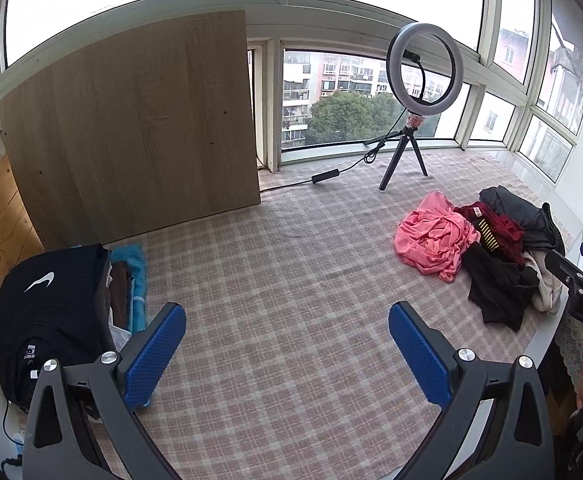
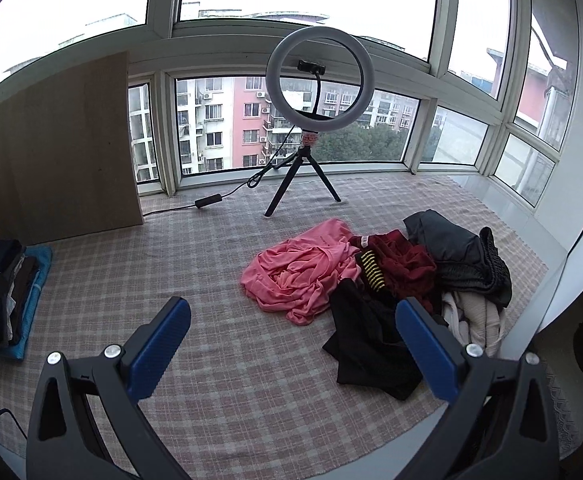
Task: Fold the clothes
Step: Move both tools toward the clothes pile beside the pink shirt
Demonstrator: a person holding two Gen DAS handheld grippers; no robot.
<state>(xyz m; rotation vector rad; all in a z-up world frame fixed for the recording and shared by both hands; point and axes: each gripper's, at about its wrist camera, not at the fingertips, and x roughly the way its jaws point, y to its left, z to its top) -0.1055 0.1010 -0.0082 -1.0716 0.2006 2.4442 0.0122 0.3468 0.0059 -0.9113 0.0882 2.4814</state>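
Nearest, at the bottom of each frame: your left gripper [image 1: 287,354] and right gripper [image 2: 293,350], blue pads spread wide apart, nothing between them, both hovering over the bare pink-checked cloth [image 1: 291,280]. Lower left of the left view: a stack of folded clothes [image 1: 71,300], black logo shirt on top, resting on a blue towel [image 1: 139,272]; the right view shows that stack only as a sliver at its left edge. Mid-right of both frames: the unfolded pile, comprising a pink garment [image 2: 303,268] at the pile's left, a black garment [image 2: 371,344] nearest you, a dark red garment [image 2: 403,260] with a yellow-barred print, a grey garment [image 2: 459,256] behind, and a pale cream one [image 2: 475,320] at the right. Step in hand, by my reading: between items, with the next piece not yet picked. The next move calls for you to pull one garment free of the tangle, the pink or the black lying most exposed, and spread it flat on the open cloth in the centre. The right view alone shows the pile's full spread; the left view alone shows your other tool and fingers at its far right edge. Farther back: a ring light on a tripod [image 2: 311,140], a leaning wooden board [image 1: 131,128] at upper left, then windows.
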